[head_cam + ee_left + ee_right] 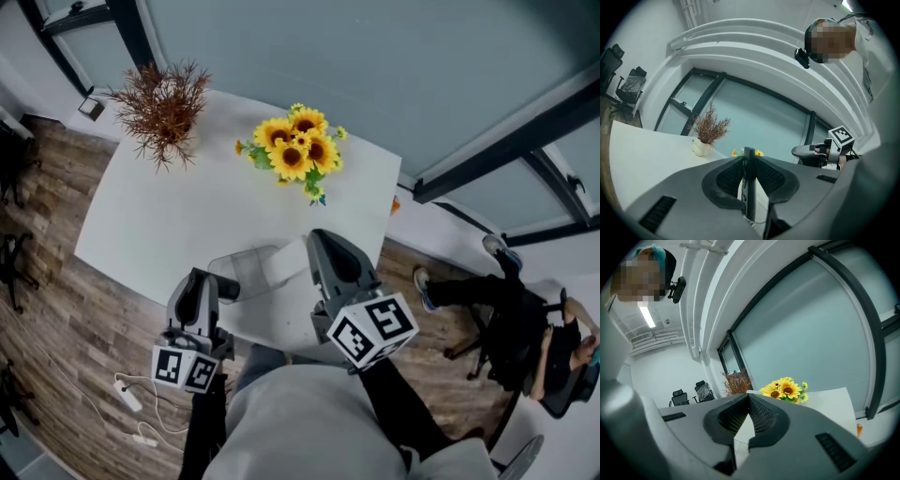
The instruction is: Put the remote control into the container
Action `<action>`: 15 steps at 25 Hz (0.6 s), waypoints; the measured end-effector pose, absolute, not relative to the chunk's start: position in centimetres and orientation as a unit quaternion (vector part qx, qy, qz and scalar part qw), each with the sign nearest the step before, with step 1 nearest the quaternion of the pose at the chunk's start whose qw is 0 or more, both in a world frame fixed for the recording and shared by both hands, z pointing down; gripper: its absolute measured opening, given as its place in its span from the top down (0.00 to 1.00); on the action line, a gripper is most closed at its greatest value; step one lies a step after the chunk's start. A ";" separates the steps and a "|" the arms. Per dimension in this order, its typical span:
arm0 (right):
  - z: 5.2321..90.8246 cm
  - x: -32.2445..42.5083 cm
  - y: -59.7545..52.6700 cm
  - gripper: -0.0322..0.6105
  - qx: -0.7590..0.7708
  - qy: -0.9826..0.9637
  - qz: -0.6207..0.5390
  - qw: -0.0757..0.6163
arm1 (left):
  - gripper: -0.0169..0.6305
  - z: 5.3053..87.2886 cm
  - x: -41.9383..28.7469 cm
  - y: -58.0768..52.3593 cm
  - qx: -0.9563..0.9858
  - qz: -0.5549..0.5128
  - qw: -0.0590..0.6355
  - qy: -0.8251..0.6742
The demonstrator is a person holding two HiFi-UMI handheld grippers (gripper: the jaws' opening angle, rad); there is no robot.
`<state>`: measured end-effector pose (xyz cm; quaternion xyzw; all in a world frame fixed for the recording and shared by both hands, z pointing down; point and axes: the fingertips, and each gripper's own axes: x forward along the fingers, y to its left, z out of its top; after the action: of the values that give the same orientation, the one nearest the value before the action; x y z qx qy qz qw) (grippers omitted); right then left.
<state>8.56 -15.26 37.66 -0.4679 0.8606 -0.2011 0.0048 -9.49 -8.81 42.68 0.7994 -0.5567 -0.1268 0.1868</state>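
Note:
Seen edge-on in the left gripper view, the dark, slim remote control [749, 180] stands upright between the jaws, and my left gripper [749, 157] is shut on it. In the head view that left gripper [208, 281] hovers over the near edge of the white table [141, 234], just left of the clear plastic container [251, 267]. My right gripper [321, 242] is held beside the container on its right. In its own view the right gripper [749, 398] is shut with nothing between the pads.
A dried brown plant [161, 105] in a white vase and a bunch of sunflowers [295, 148] stand at the table's far side. A person [525, 319] sits on a chair at the right. A white cable with a plug [131, 398] lies on the wooden floor.

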 end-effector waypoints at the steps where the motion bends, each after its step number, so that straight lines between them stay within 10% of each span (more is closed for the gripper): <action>1: 37.7 8.6 -15.3 0.94 -0.468 0.861 -0.201 0.005 | 0.84 42.7 -9.5 -8.8 0.799 -0.126 0.187 -0.557; 15: 37.7 8.6 -15.4 0.94 -0.467 0.860 -0.207 0.010 | 0.84 43.4 -9.0 -8.9 0.803 -0.111 0.186 -0.555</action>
<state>8.56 -15.37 37.73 -0.4669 0.8597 -0.2068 0.0104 -8.96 -8.89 43.40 0.8032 -0.5549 -0.1112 0.1858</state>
